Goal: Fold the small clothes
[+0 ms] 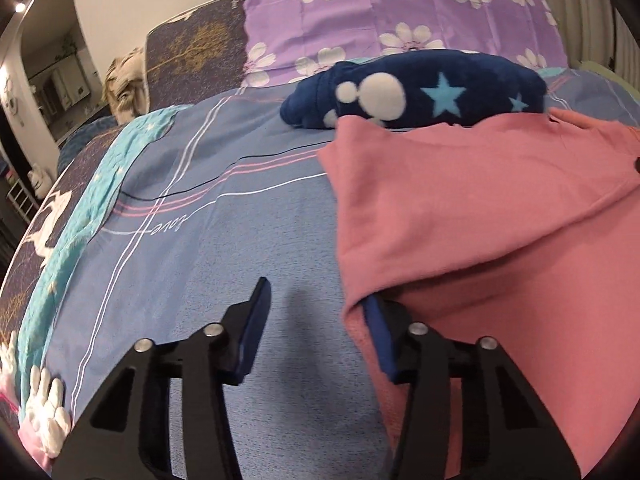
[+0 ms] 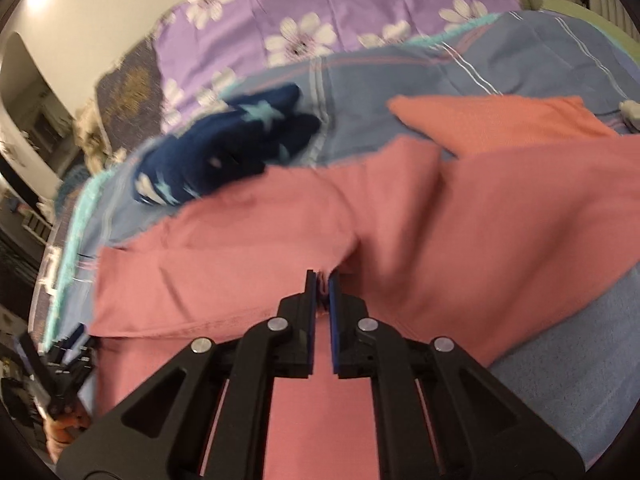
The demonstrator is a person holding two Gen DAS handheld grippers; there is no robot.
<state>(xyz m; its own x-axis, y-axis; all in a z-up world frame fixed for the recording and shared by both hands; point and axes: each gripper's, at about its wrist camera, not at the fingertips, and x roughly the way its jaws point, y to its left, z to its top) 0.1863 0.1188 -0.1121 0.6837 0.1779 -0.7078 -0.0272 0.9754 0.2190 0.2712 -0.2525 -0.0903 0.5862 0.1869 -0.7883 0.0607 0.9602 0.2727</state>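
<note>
**Pink garment on bed, right side pinched**

Pink garment [image 2: 280,240] lay spread on blue striped bedsheet [image 1: 224,240]. Right gripper [image 2: 322,280] clamped on a raised fold, seen only in right wrist view. Left gripper [image 1: 316,300] stood apart: one finger under garment's edge, other over bare sheet. Navy star-print garment [image 1: 420,92] beyond, near purple floral pillow [image 1: 360,12].
</note>
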